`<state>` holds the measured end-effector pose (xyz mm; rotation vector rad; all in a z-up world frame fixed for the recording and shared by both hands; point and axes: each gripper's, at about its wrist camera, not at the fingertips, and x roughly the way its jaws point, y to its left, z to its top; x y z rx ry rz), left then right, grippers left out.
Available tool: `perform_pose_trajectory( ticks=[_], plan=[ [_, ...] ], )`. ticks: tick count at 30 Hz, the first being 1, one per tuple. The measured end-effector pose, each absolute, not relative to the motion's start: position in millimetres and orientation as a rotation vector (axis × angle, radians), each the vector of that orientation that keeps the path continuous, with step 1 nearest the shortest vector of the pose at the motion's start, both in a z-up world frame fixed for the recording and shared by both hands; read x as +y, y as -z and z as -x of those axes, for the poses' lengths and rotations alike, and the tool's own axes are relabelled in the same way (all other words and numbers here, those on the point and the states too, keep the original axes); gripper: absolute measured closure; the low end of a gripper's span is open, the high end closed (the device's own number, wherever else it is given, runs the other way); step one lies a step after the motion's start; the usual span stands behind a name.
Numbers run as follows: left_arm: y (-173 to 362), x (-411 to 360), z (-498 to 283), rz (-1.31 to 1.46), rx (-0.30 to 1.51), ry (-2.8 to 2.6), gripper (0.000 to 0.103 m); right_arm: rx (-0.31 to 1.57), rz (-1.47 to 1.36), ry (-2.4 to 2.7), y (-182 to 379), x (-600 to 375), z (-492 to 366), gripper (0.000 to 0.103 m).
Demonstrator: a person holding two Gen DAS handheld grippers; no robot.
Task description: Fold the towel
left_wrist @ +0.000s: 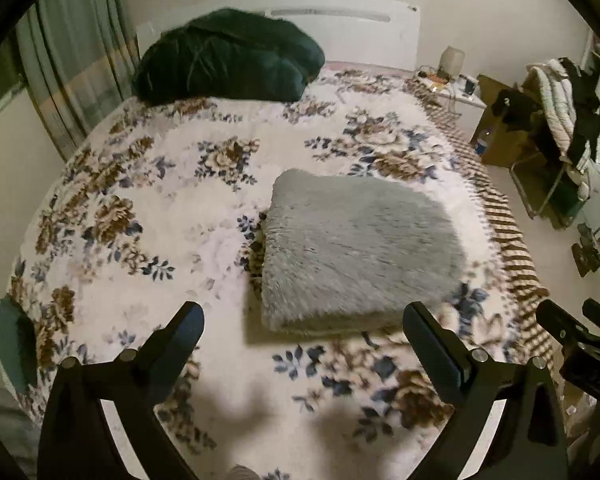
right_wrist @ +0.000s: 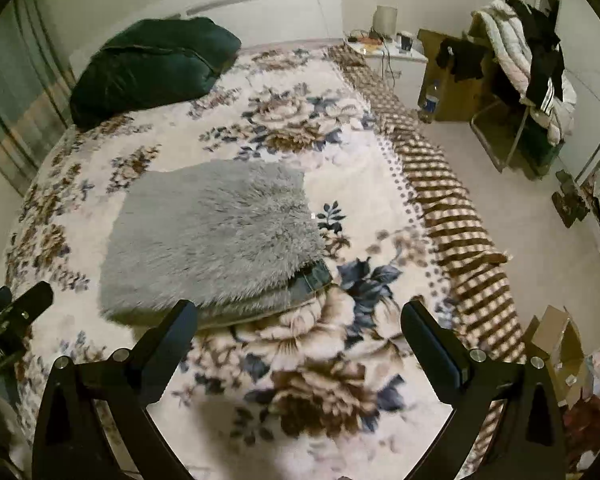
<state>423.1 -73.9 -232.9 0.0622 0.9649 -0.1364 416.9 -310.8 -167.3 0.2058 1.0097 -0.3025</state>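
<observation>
grey and shaggy, the towel point(left_wrist: 360, 248) lies folded into a thick rectangle on the bed point(left_wrist: 172, 208), resting on a floral blanket point(left_wrist: 204, 240) of brown and blue blooms on white. in the left wrist view it sits just past centre toward 1 o'clock, its near edge just beyond the fingertips; in the right wrist view the towel point(right_wrist: 212, 236) lies toward 10 o'clock, with a darker layer showing at its near right corner. the left gripper point(left_wrist: 304, 328) hangs above the blanket with its jaws spread wide, nothing between them, its fingers point(left_wrist: 180, 340) clear of the towel. the right gripper point(right_wrist: 300, 326) also stands wide and empty, its left finger overlapping the towel's near edge in the picture, though whether it touches i cannot tell. each gripper shows in the other's view, the right one at 4 o'clock from the left camera, the left one at 8 o'clock from the right camera. a dark green pillow point(left_wrist: 228, 56) rests at the head of the bed near 11 o'clock, against a white headboard point(left_wrist: 340, 28). a brown checked border point(right_wrist: 452, 216) runs down the bed's right side. a nightstand point(right_wrist: 396, 56) stands at 1 o'clock, and a chair point(right_wrist: 528, 72) heaped with clothes at 2 o'clock.
</observation>
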Motion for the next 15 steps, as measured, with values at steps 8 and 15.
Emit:
perform_pose_trajectory(
  ticks=[8, 15],
  plan=[
    [146.2, -73.3, -332.4, -0.033, 0.880, 0.132, 0.001, 0.880, -0.146, 0.273, 44.3, -289.6, -314.9, 0.000],
    [78.8, -66.9, -251.6, -0.021, 0.803, 0.117, 0.001, 0.778, -0.111, 0.250, -44.1, -270.1, -220.7, 0.000]
  ],
)
